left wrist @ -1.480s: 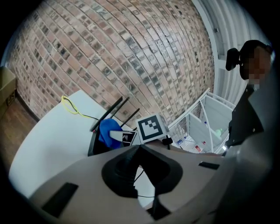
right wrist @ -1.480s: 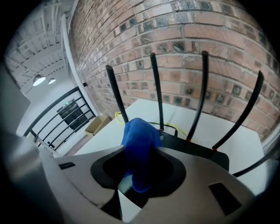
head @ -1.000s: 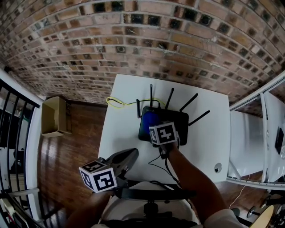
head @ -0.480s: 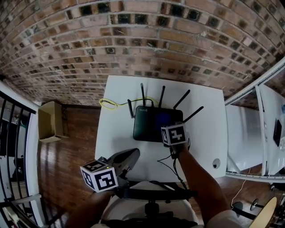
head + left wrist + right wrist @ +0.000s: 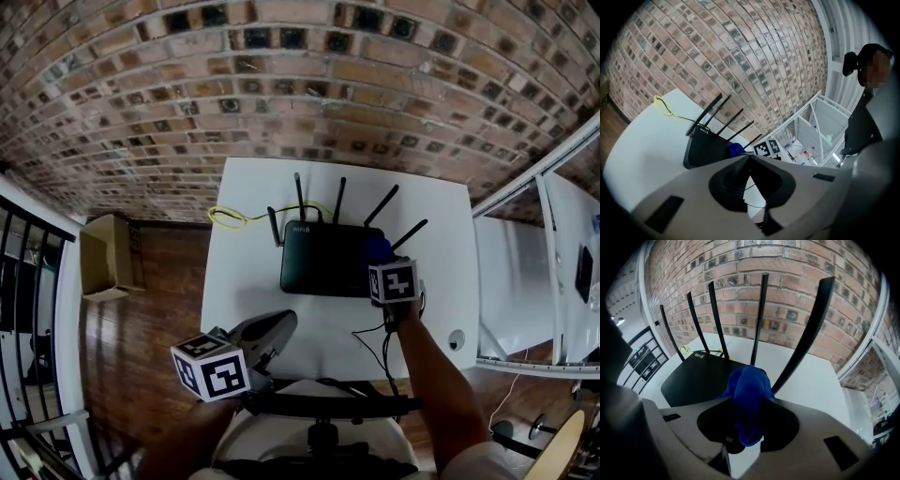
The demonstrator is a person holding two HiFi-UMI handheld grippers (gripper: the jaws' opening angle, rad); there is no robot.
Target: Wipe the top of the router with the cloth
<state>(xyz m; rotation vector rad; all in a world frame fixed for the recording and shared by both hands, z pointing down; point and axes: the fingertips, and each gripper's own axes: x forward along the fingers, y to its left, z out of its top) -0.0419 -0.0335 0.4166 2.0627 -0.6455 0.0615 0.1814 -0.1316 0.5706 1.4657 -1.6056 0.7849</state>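
Right gripper (image 5: 383, 260) slid right, steeply tilted, clamping cloth (image 5: 750, 384)

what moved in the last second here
The right hand-held gripper, shut on the blue cloth, swept rightward across the top of the router to its right edge. The left hand-held gripper stayed shut and empty near the front edge of the table; the router did not shift.

You have one router (image 5: 323, 267) with five antennas (image 5: 339, 199), one blue cloth (image 5: 377, 248), one yellow cable (image 5: 225, 218), one cardboard box (image 5: 103, 258) and one desk (image 5: 253, 291). You hold two tools: the left hand-held gripper (image 5: 747, 158) and the right hand-held gripper (image 5: 749, 401).
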